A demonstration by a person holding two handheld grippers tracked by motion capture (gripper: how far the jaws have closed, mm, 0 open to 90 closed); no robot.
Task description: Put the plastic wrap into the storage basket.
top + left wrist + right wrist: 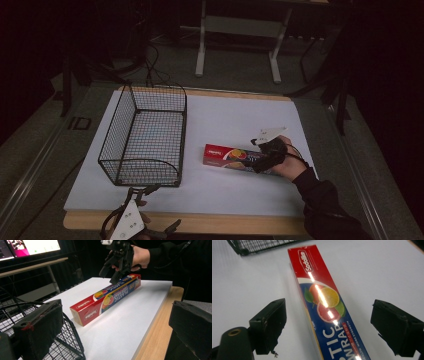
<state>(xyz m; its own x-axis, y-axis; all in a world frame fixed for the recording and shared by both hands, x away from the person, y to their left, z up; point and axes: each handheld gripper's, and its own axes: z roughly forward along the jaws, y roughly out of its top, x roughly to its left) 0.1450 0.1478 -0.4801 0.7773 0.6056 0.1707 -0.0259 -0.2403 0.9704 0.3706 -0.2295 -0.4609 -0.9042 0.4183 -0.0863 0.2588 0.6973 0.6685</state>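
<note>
Your right gripper [260, 155] stands over the plastic wrap box [231, 156], which lies flat on the white board [240, 195], right of centre and toward the near edge, its long axis running roughly along that edge. The wire basket [142, 137] sits at the board's left side, just apart from the box's red end. In the right gripper view the jaws straddle the box [324, 302] with white board visible on both sides, so the grip is released and the pads are not yet on the cardboard. Your left gripper [145, 192] rests at the near edge, by the basket's near left corner; its jaws stand apart with nothing between them in the left gripper view, where the basket's [67, 340] rim shows low at left.

The box is likely light and fairly stiff along its length, yet thin cardboard walls will probably dent under a hard squeeze. The glossy print, which shows a strong glare, suggests a slippery surface. Take hold across the narrow width near the middle of the length, so that neither end droops or swings, and close only until the pads bite
</note>
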